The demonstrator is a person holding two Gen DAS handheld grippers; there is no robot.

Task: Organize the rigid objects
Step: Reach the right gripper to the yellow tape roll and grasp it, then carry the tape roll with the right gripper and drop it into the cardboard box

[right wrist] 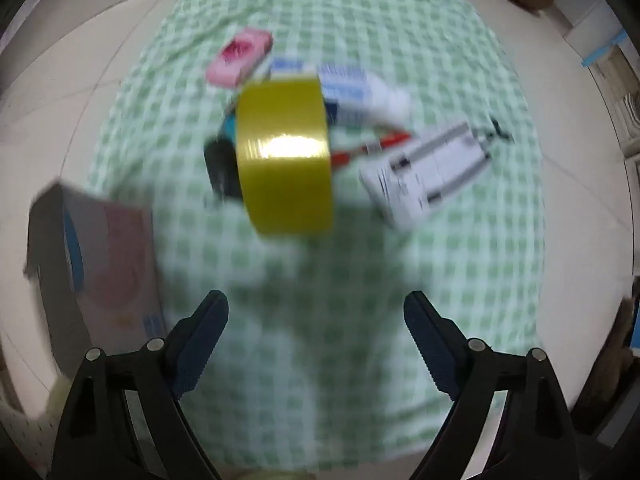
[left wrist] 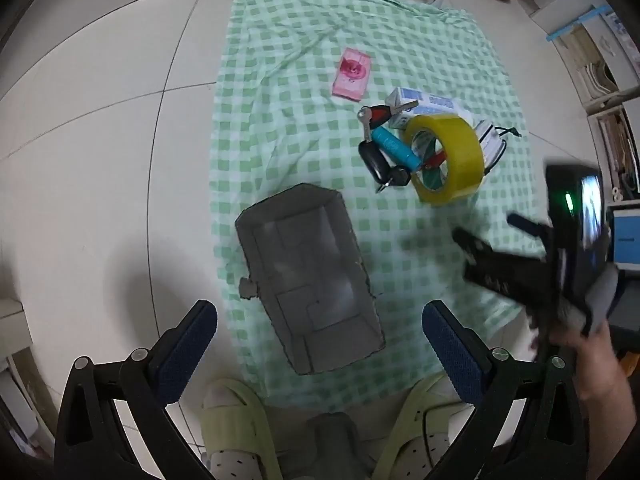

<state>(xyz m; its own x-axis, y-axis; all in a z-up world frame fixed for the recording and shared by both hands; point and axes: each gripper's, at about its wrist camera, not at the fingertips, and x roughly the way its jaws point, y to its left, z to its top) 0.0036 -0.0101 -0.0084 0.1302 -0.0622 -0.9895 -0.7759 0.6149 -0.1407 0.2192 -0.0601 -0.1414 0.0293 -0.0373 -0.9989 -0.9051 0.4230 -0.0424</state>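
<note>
Checked cloth (left wrist: 280, 128), green and white, spread on a tiled floor (left wrist: 100, 140); no counter in view.

Grey box (left wrist: 308, 276): open-topped, empty, on the near part of the cloth, between the person's sandalled feet and the pile.

Pile, far right of the box: yellow tape roll (left wrist: 448, 156) standing on edge; car keys (left wrist: 380, 160) and a teal tube (left wrist: 394, 148) touching it; white-and-blue cartons (left wrist: 424, 104) just behind; a white packet (right wrist: 432, 172) to its right. Pink carton (left wrist: 352, 74) lies apart, farther up the cloth.

Left gripper (left wrist: 320, 340): jaws spread wide, nothing between them, hanging over the box.

Right gripper (right wrist: 316, 340): jaws released, empty, above the cloth short of the tape roll; view blurred.

Step, as judged: sorting not begun; first pick pending. Next move calls for lowering the right jaws over the roll's width and clearing the keys beside it.

Room: open cloth between box and pile; cloth edges close on both sides, bare floor beyond.
</note>
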